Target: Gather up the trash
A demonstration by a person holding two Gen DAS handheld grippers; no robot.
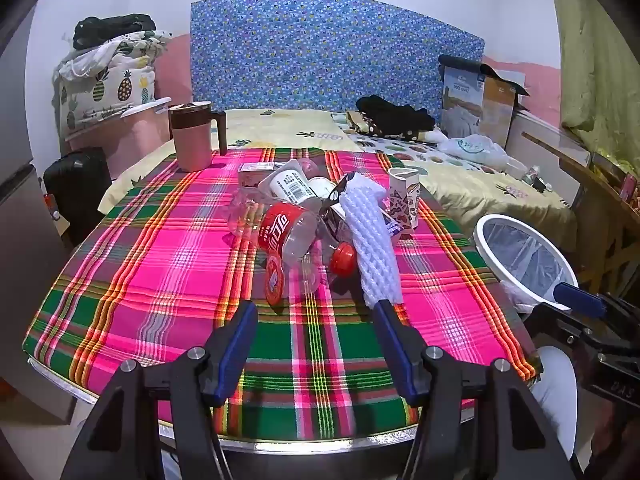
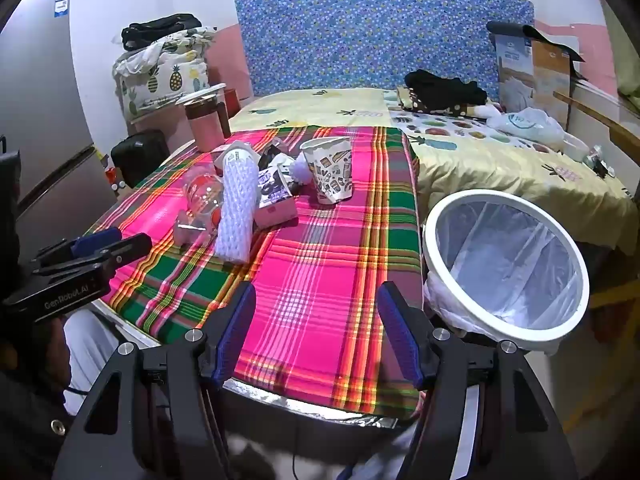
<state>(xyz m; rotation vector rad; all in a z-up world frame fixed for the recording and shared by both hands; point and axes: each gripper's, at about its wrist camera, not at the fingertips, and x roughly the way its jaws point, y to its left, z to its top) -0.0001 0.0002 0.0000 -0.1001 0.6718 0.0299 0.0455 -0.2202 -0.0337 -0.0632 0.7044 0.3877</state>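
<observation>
A heap of trash lies mid-table on the plaid cloth [image 1: 160,280]: a crushed clear bottle with a red label [image 1: 286,232], a red cap [image 1: 343,258], a white foam net sleeve [image 1: 372,240] [image 2: 237,208], a patterned paper cup [image 1: 406,196] [image 2: 330,174] and small cartons [image 2: 276,200]. My left gripper [image 1: 316,312] stands open near the table's front edge, just short of the heap, nothing between its fingers. My right gripper [image 2: 316,296] is open and empty over the bare cloth [image 2: 320,280] at the table's right front. A white bin lined with a clear bag [image 2: 504,264] [image 1: 524,260] stands just right of the table.
A pink jug with a brown lid [image 1: 194,136] stands at the table's far left. Behind the table is a bed [image 1: 460,184] with clothes, a plastic bag and a cardboard box [image 1: 480,96]. A fridge [image 2: 36,120] and a dark suitcase [image 2: 140,156] are on the left.
</observation>
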